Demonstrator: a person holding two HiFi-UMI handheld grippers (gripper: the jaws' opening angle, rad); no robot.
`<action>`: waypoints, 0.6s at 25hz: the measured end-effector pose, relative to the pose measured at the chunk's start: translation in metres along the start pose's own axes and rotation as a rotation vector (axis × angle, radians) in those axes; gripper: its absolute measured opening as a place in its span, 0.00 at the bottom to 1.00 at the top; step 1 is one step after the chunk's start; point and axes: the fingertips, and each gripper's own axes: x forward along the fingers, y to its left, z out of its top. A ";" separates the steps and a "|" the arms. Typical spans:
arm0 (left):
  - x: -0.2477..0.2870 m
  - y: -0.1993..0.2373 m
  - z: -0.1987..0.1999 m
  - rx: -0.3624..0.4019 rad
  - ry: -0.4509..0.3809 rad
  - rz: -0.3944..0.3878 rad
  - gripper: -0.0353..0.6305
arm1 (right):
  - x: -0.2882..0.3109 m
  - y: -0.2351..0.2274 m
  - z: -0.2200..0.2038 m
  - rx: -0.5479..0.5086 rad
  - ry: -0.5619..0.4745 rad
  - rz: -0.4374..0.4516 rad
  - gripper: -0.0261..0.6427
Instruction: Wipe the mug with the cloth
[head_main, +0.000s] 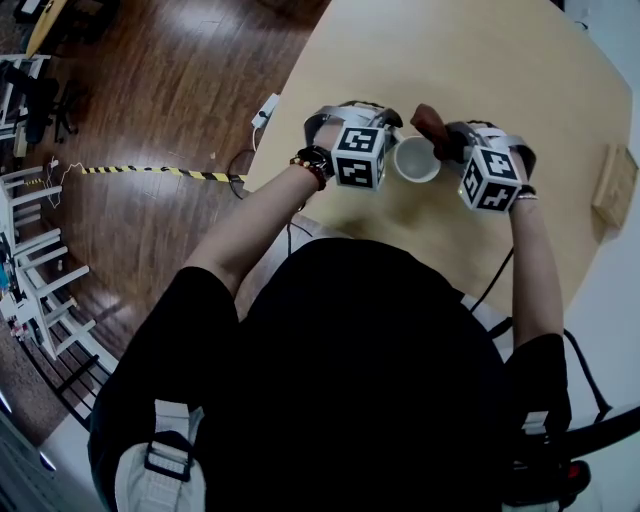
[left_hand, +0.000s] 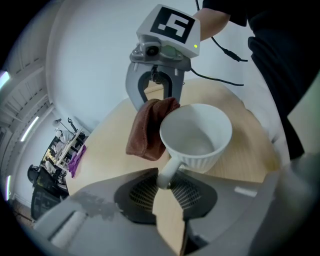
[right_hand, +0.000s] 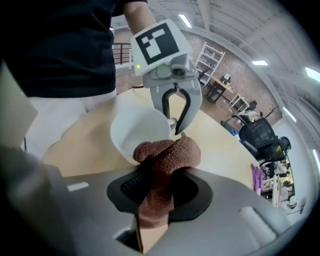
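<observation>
A white ribbed mug (head_main: 416, 158) (left_hand: 196, 135) (right_hand: 139, 132) hangs just above the light wooden table (head_main: 440, 60), between the two grippers. My left gripper (left_hand: 166, 184) (head_main: 385, 125) is shut on the mug's handle (left_hand: 170, 172). The right gripper (right_hand: 152, 192) (head_main: 447, 142) is shut on a bunched brown cloth (right_hand: 162, 165) (left_hand: 147, 127) (head_main: 430, 128). The cloth presses against the mug's outer wall and rim on the side away from the handle. In each gripper view the other gripper shows behind the mug.
A wooden block (head_main: 614, 183) lies near the table's right edge. A black cable (head_main: 492, 280) runs over the near edge. Off the table's left side are the wooden floor with a yellow-black tape strip (head_main: 160, 172) and white racks (head_main: 30, 270).
</observation>
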 end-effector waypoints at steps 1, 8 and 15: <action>0.000 0.000 0.001 0.006 -0.005 -0.002 0.16 | -0.002 -0.005 0.003 -0.021 -0.003 -0.008 0.18; 0.001 0.002 0.003 0.038 -0.016 -0.019 0.16 | 0.013 -0.009 0.004 -0.091 0.013 0.048 0.18; 0.003 0.001 0.002 0.048 -0.020 -0.030 0.16 | 0.036 -0.001 -0.004 -0.107 0.035 0.114 0.18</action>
